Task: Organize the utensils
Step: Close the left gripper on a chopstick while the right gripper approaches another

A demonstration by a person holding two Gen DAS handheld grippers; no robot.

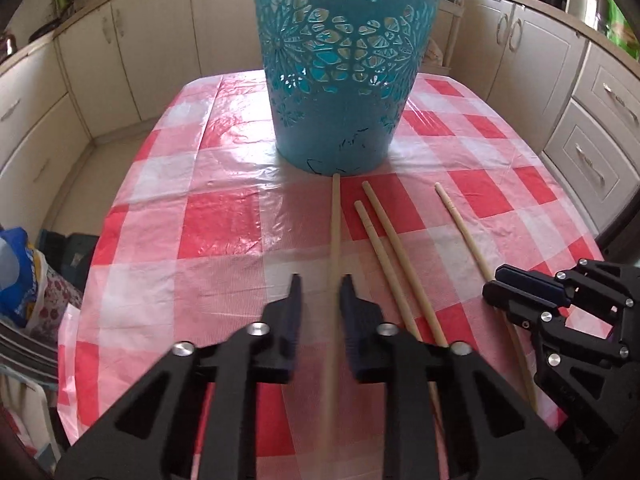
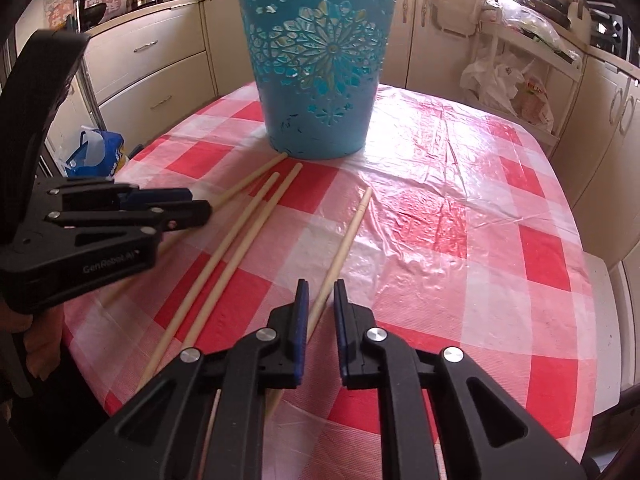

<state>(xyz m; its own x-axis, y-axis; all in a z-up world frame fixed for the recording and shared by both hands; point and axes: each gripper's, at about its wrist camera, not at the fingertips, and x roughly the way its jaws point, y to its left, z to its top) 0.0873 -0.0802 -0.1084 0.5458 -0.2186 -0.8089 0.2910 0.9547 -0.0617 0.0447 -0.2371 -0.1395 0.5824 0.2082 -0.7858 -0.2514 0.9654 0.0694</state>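
Note:
Several long wooden chopsticks lie on the red-and-white checked table in front of a blue perforated bucket (image 1: pixel 340 68), which also shows in the right wrist view (image 2: pixel 316 64). My left gripper (image 1: pixel 320 288) is open, its jaws on either side of the leftmost chopstick (image 1: pixel 335 220), whose far tip touches the bucket's base. My right gripper (image 2: pixel 320 292) is open around the rightmost chopstick (image 2: pixel 348 236). Two more chopsticks (image 1: pixel 384 240) lie between those. The right gripper shows in the left wrist view (image 1: pixel 496 284); the left gripper shows in the right wrist view (image 2: pixel 200 208).
The table (image 2: pixel 460 200) has a plastic cover and rounded edges. Kitchen cabinets (image 1: pixel 532 60) surround it. Bags (image 1: pixel 24 276) sit on the floor at the left; a rack with plastic bags (image 2: pixel 512 80) stands behind the table at the right.

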